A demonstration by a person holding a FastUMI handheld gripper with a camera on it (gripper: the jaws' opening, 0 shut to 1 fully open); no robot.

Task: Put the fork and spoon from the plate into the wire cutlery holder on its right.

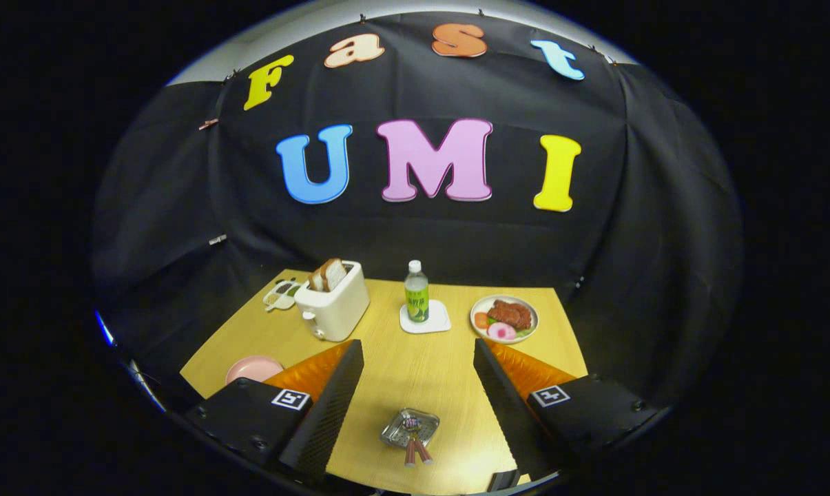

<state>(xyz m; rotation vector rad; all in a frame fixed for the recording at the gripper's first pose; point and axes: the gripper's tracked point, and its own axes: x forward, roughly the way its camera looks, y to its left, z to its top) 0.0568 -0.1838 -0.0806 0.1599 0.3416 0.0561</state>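
The gripper (pixel 415 386) hangs high over a wooden table (pixel 449 358) with its two fingers spread wide apart and nothing held between them. Each finger's housing carries a small square black-and-white marker; no brand or other writing on the tool can be made out. Down between the fingers, near their base, sits the wire cutlery holder (pixel 410 427), a small square metal basket, with two pinkish handles (pixel 417 451) poking out of it toward the camera; they are too small to tell which is the fork and which the spoon. Left of the left finger, partly hidden by its housing, lies a pink plate (pixel 251 368), and what shows of it is bare. Beyond the fingers, at the far side of the table, stand a white toaster (pixel 332 306) with slices of bread (pixel 328 274) sticking up from its slot, a small tray (pixel 282 295) just behind it on the left, a drink bottle (pixel 416 291) with a green and yellow label on a white square coaster (pixel 434 324), and a plate of food (pixel 504 319) to the right. The bottle's label has print on it, but it is too small to read.
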